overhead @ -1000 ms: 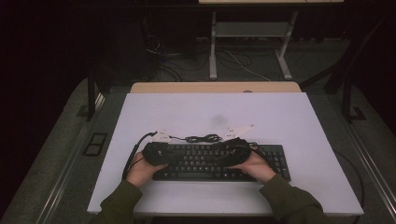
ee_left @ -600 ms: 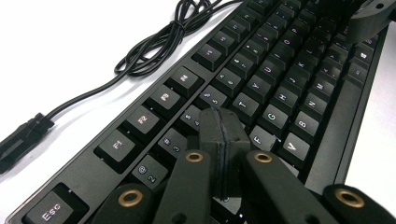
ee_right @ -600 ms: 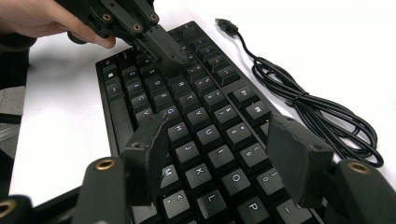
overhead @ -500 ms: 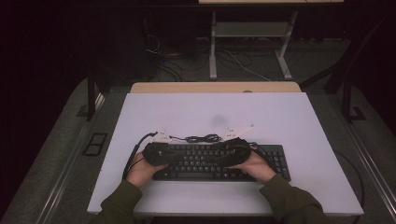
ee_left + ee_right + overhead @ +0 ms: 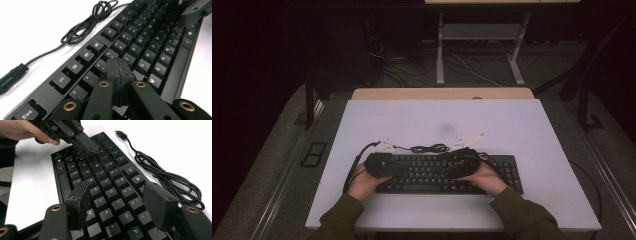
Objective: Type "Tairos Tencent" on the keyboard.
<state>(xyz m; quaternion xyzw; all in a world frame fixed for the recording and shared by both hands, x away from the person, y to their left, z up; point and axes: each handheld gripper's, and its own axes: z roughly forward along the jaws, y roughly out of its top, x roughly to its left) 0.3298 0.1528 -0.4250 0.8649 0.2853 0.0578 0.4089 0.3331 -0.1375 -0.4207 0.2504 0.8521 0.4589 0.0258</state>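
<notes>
I read this as key pressing on the keyboard (image 5: 447, 172), which lies flat near the front edge of the table (image 5: 512, 125), its long side running left to right, with both my hands over it. My left gripper (image 5: 119, 72) has its jaws shut tight, pad against pad with nothing between them, so it works as a single blunt poker; in the left gripper view its tip sits low over the upper letter rows, just beside the T key (image 5: 128, 59), though I cannot tell whether it actually touches a cap or hangs just above. My right gripper (image 5: 117, 205) stands with its jaws parted and empty, one over the left part of the letter block and one over the right, above the J and K keys, holding nothing. In the right gripper view I also see the left gripper (image 5: 86, 145) farther off, coming in low over the far rows. The cable (image 5: 428, 148) lies in a loose tangle on the table just behind the keyboard, its plug (image 5: 121, 133) lying free on the table, so no key will register anywhere. I judge the step in hand to be a press with the left tip, with the right waiting. The next move calls for a short straight push down onto one cap, centred so the tip does not slide onto a neighbour, then a clean lift; if the right is to type too, I would close it first so two pads do not strike two keys at once.
</notes>
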